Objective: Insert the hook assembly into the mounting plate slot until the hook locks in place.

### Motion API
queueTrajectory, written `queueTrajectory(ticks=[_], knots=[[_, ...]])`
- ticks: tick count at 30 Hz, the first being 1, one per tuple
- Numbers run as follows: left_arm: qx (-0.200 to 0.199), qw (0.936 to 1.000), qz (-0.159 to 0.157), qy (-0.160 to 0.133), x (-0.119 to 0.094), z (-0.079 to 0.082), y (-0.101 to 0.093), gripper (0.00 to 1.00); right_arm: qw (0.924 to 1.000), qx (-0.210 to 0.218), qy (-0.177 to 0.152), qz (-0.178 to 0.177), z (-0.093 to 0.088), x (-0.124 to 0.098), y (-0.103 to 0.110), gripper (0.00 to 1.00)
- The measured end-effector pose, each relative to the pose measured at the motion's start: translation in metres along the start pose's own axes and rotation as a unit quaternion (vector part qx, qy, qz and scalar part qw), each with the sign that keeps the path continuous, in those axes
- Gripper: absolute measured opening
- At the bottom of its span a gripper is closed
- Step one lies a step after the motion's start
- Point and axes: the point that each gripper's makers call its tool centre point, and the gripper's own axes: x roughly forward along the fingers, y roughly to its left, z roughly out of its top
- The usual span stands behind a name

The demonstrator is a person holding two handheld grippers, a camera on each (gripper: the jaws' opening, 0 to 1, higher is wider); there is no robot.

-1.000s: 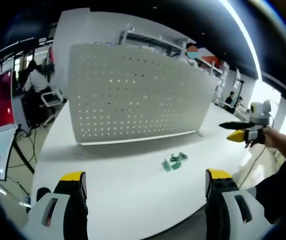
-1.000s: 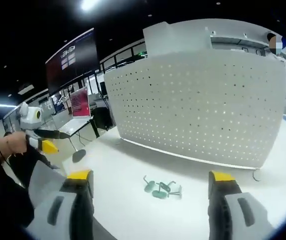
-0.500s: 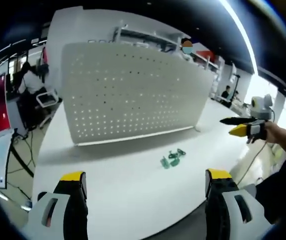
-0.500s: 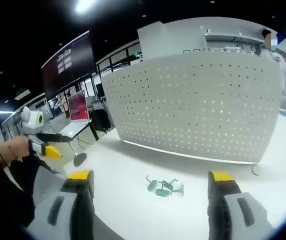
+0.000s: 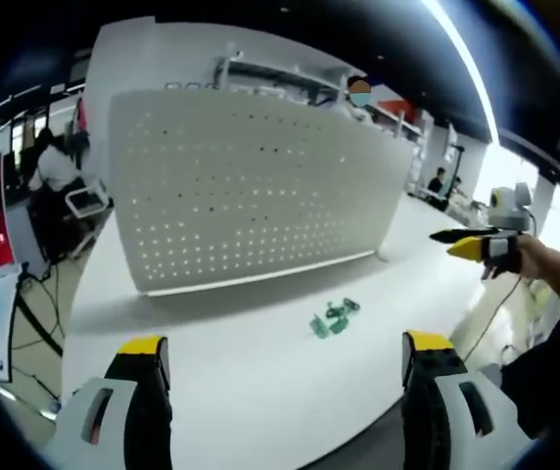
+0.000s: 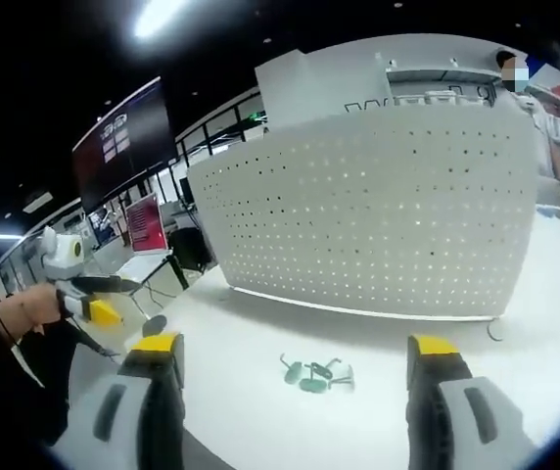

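A white perforated mounting plate (image 5: pixel 251 181) (image 6: pixel 378 215) stands upright on the white table (image 5: pixel 251 372). In front of it lies a small heap of green hooks (image 5: pixel 331 317) (image 6: pixel 317 374). My left gripper (image 5: pixel 285 367) is open, well short of the hooks, with nothing between its yellow-tipped jaws. My right gripper (image 6: pixel 295 367) is open too, its jaws either side of the hooks in the picture but nearer to me. In the left gripper view the right gripper (image 5: pixel 476 243) enters from the right in a person's hand. In the right gripper view the left gripper (image 6: pixel 92 294) enters from the left.
A person sits at a desk (image 5: pixel 55 166) far left behind the plate. Monitors with red screens (image 6: pixel 148 220) and shelving (image 5: pixel 280 78) stand in the background. The table's near edge runs just ahead of my jaws.
Both views have shifted slightly as the hands moved; the hooks and plate lie where they were. Both grippers stay open.
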Motion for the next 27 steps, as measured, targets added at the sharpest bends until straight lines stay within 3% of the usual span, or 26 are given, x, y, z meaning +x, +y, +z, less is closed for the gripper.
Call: queueTrajectory(ticks=[6, 9, 12, 19, 27], knots=[[0.009, 0.9998, -0.019, -0.002, 0.005, 0.013, -0.01, 1.0, 0.9998, 0.01, -0.009, -0.012, 0.008, -0.006, -0.001, 0.91], [0.019, 0.9996, -0.019, 0.009, 0.011, 0.01, -0.013, 1.0, 0.9998, 0.016, -0.006, -0.012, 0.002, -0.008, -0.004, 0.91], [0.018, 0.9997, -0.015, -0.001, 0.008, 0.01, -0.017, 1.0, 0.9999, 0.011, 0.009, -0.007, -0.008, -0.009, -0.006, 0.91], [0.006, 1.0, 0.002, -0.007, 0.01, 0.002, -0.016, 1.0, 1.0, -0.001, 0.008, 0.0, -0.014, -0.013, -0.015, 0.91], [0.012, 0.9999, 0.003, 0.005, 0.016, -0.008, -0.021, 1.0, 1.0, 0.002, 0.005, -0.002, -0.019, -0.011, -0.02, 0.91]])
